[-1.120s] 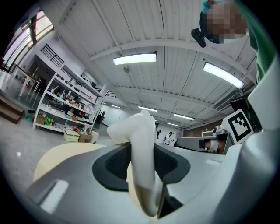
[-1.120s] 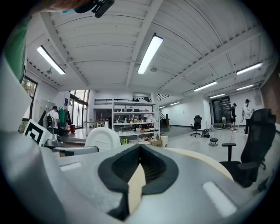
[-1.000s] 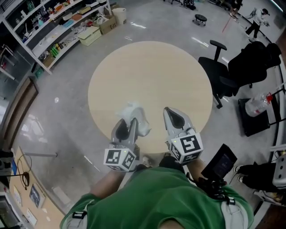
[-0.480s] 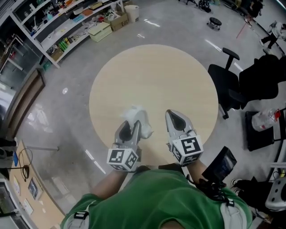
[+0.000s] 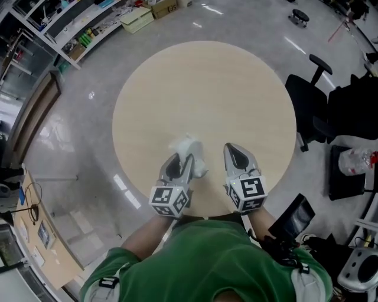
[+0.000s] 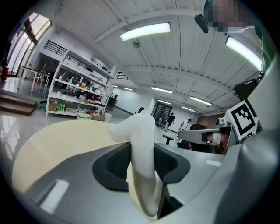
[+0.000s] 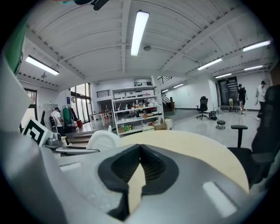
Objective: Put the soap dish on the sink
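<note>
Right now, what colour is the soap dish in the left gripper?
The soap dish is plain white, with no pattern. It shows best in the left gripper view.

Round pale counter (image 5: 207, 100) fills the middle, with glossy grey floor (image 5: 77, 147) all round. A black office chair (image 5: 310, 112) stands near its right edge, stocked shelves (image 5: 77, 29) top left, a small stool (image 5: 300, 16) beyond.

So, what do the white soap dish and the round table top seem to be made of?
The soap dish looks like white plastic: smooth, with a soft sheen and rounded, moulded edges. Glazed ceramic is also possible. The round table has a top that looks like pale wood-effect laminate with a matt finish: the beige colour is even and shows no strong reflections.
</note>
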Tool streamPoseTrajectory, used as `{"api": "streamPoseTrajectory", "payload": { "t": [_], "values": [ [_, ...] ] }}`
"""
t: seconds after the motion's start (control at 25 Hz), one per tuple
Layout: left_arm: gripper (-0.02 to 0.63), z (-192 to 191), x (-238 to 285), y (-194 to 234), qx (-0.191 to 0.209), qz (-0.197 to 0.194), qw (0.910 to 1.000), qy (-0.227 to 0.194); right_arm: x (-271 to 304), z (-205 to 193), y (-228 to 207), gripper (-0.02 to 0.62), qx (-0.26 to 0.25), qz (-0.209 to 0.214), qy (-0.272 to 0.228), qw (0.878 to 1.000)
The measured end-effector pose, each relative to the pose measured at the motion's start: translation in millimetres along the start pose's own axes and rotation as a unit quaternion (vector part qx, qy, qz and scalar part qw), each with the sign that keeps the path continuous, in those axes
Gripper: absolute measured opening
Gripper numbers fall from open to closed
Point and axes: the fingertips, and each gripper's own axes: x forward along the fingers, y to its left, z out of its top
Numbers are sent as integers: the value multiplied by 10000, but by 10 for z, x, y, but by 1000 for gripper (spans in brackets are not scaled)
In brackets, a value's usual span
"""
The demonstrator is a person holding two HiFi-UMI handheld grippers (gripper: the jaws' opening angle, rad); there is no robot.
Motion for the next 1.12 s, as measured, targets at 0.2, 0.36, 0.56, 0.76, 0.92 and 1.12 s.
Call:
{"api": "streamPoseTrajectory", "payload": {
  "t": [0.2,0.36,0.56,0.76,0.92,1.12],
  "values": [
    [149,-383,248,93,-70,144,9988,452,181,-403,-137,3,139,59,465,9988],
    [149,-650,468,164,-182,245,9966,766,308,-723,-270,3,109,95,821,9965],
    [149,-901,638,278,-304,385,9927,1106,436,-1063,-370,3,184,139,1182,9927],
    [149,-1146,723,429,-480,534,9875,1404,578,-1351,-404,3,216,195,1456,9889],
    [149,-1295,779,470,-616,593,9835,1592,680,-1538,-438,3,252,262,1657,9855],
    [150,-1421,897,469,-848,531,9810,1661,828,-1734,-481,3,312,368,1857,9814]
  ]
}}
